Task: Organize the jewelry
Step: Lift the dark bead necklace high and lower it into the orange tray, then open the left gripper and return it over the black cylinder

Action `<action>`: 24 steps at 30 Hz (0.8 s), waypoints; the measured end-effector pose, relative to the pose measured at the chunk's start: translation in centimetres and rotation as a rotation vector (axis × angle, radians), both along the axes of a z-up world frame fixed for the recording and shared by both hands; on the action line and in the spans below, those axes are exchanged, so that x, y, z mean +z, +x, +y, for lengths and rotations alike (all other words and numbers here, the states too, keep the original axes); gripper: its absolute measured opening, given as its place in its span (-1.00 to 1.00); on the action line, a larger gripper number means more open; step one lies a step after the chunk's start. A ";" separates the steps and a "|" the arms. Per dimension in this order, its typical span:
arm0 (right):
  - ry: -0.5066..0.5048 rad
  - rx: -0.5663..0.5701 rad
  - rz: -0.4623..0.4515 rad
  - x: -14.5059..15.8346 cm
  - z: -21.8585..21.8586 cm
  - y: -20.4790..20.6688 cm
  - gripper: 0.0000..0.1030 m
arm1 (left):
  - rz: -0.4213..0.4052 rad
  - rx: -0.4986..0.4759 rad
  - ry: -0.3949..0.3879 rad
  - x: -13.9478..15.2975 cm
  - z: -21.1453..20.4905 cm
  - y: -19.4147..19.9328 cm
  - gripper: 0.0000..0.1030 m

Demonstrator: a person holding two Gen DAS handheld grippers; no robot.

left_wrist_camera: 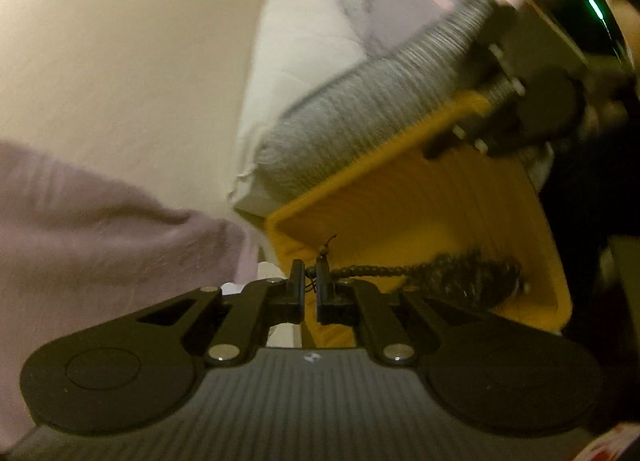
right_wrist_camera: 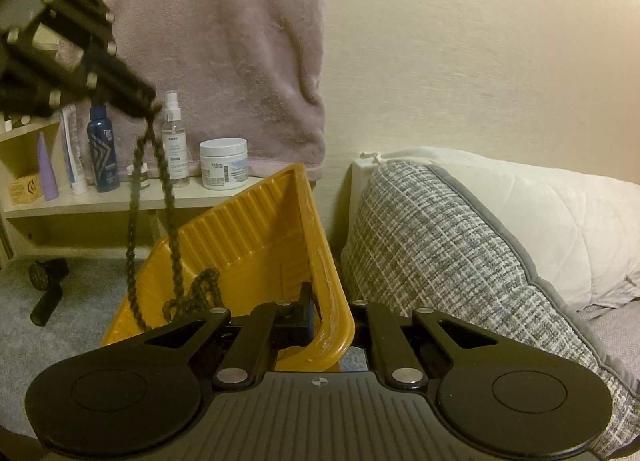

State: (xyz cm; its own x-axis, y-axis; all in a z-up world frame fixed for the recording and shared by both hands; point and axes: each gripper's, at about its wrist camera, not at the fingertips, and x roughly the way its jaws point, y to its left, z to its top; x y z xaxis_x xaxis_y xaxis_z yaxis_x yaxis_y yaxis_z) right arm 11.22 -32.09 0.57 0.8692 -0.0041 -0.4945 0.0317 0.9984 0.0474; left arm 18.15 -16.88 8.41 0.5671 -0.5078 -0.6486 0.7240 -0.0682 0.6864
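Observation:
A dark beaded necklace (left_wrist_camera: 384, 271) hangs from my left gripper (left_wrist_camera: 309, 281), which is shut on its end. The rest of the beads lie piled in a ribbed yellow tray (left_wrist_camera: 420, 205). In the right wrist view the necklace (right_wrist_camera: 160, 197) drops in two strands from the left gripper (right_wrist_camera: 140, 101) at upper left into the tray (right_wrist_camera: 248, 229). My right gripper (right_wrist_camera: 324, 319) is shut on the tray's near rim and holds the tray tilted. Its right finger is hidden behind the rim.
A grey woven cushion (right_wrist_camera: 432, 261) and white pillow (right_wrist_camera: 540, 213) lie right of the tray. A shelf (right_wrist_camera: 120, 201) holds bottles and a white jar (right_wrist_camera: 223, 163). A pink towel (right_wrist_camera: 248, 41) hangs on the cream wall. Grey carpet (right_wrist_camera: 60, 341) is below.

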 end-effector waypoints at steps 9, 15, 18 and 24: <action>0.003 -0.002 0.000 -0.1 0.0 0.0 -0.88 | 0.068 0.027 -0.006 -2.6 -0.9 1.3 -0.91; 0.007 -0.010 0.000 -0.2 0.0 0.0 -0.88 | 0.119 0.060 -0.026 -3.5 -1.5 1.9 -0.91; 0.007 -0.009 0.003 -0.2 -0.1 0.0 -0.88 | 0.180 0.105 -0.069 -3.5 -1.7 2.5 -0.87; 0.008 -0.012 0.006 -0.3 -0.1 -0.1 -0.88 | 0.282 0.205 -0.184 -3.0 -0.9 3.6 -0.75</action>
State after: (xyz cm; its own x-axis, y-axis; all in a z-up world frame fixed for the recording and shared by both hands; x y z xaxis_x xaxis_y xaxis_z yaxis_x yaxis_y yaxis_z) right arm 11.11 -32.15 0.30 0.8659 -0.0107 -0.5000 0.0441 0.9975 0.0550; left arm 21.77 -17.74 5.42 0.4811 -0.5250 -0.7021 0.8719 0.2027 0.4458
